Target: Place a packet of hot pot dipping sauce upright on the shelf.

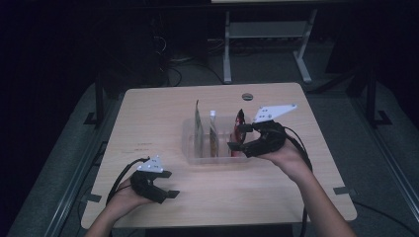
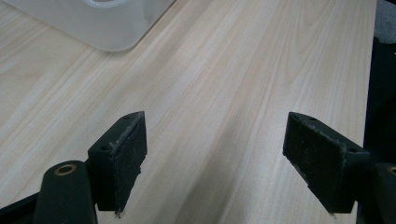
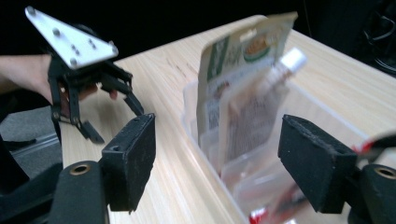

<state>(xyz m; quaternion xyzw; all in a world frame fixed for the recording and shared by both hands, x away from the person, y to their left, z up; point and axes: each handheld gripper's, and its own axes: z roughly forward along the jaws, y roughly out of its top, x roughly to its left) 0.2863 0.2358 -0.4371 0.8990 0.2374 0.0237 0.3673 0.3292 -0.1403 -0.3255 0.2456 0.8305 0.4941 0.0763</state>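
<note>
At the right end of the clear plastic bin (image 1: 190,143), which stands near the middle of the table (image 1: 148,123), the right gripper (image 1: 240,137) is held with its jaws spread wide. A red packet (image 1: 240,121) stands upright just beside it, at the bin's right end. In the right gripper view a red-and-white edge of that packet is seen at the lower right, partly behind the right jaw and blurred, so contact cannot be told. No packet is held between the jaws.

Two more packets stand upright in the bin, side by side: a green-topped pouch (image 3: 233,60) farthest left and a spouted pouch (image 3: 261,102) next to it. Their flat faces are turned across the bin, so each is seen edge-on from above.

The left gripper (image 1: 168,185) is kept well apart, near the front left of the table, its jaws likewise wide and empty over bare wood; only a corner of the bin is caught at the top of the left gripper view.

The red packet is judged the nearest thing to the right gripper, which is by far the nearer of the two. A close across the packet's thin faces is likely called for.
</note>
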